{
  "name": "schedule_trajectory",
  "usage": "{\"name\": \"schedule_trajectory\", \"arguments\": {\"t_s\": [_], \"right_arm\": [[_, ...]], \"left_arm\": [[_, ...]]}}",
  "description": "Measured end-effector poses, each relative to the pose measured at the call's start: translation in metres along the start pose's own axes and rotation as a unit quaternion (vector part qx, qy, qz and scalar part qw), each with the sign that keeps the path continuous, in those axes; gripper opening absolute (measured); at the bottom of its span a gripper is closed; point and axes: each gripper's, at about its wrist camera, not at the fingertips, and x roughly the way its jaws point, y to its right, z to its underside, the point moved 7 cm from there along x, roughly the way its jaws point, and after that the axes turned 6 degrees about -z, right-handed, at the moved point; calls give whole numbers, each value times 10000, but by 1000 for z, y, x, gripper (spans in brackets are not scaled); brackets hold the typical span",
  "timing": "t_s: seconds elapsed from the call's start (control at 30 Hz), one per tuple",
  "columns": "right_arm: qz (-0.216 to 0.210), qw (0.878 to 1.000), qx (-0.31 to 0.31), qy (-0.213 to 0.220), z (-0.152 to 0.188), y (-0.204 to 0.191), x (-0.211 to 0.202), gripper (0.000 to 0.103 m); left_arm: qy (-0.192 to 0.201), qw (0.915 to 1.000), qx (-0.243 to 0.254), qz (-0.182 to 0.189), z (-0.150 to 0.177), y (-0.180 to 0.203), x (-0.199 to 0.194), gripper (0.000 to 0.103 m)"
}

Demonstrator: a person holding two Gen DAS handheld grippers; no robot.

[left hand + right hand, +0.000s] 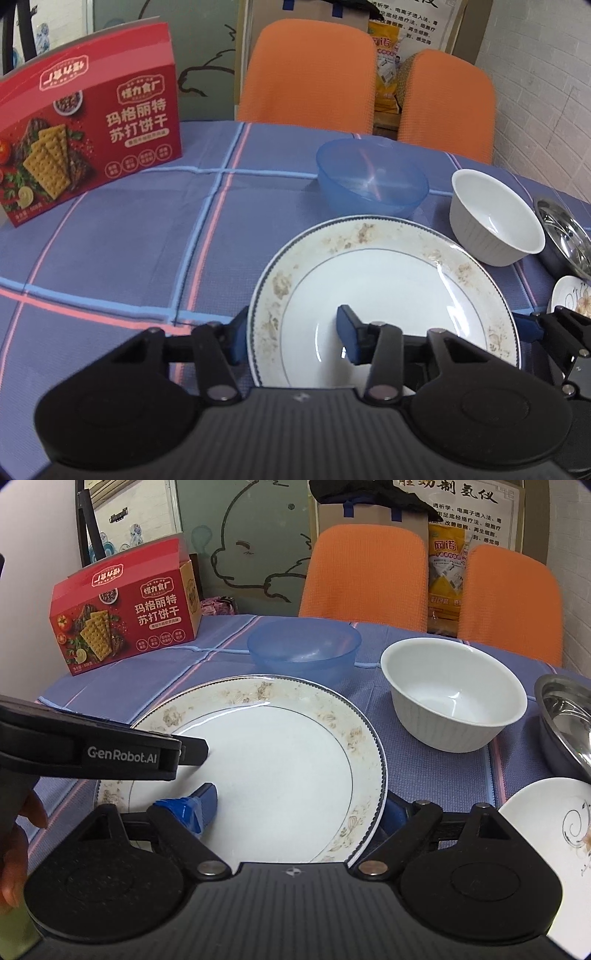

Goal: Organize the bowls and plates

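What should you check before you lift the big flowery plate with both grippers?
1. Left gripper straddles the flowery plate at its left rim: ok.
2. Right gripper straddles its right rim: ok.
3. Pads clamped on the rim: not ok, both grippers look open.
4. Nothing lying on the plate: ok.
5. White bowl clear of the plate's far rim: cannot tell, they sit very close.

Two orange chairs [365,572] behind a checked tablecloth [129,236] — white tiled wall [546,92] right.
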Motion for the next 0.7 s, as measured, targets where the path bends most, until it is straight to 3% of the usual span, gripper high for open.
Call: {"name": "schedule_trajectory", "arguments": {"t_s": [0.17, 0.33, 0.7], "right_arm": [[-186, 9997, 179, 21, -3, -2, -8, 77], [28, 9997, -23, 224, -8, -8, -20, 77], [-105, 9979, 236, 588, -8, -12, -46, 77]], "left_arm": [[-15, 10000, -40, -39, -2, 0, -6, 42], [185, 9998, 12, -31, -4, 4, -21, 41], [492, 9988, 38, -6, 2, 7, -55, 41]]}}
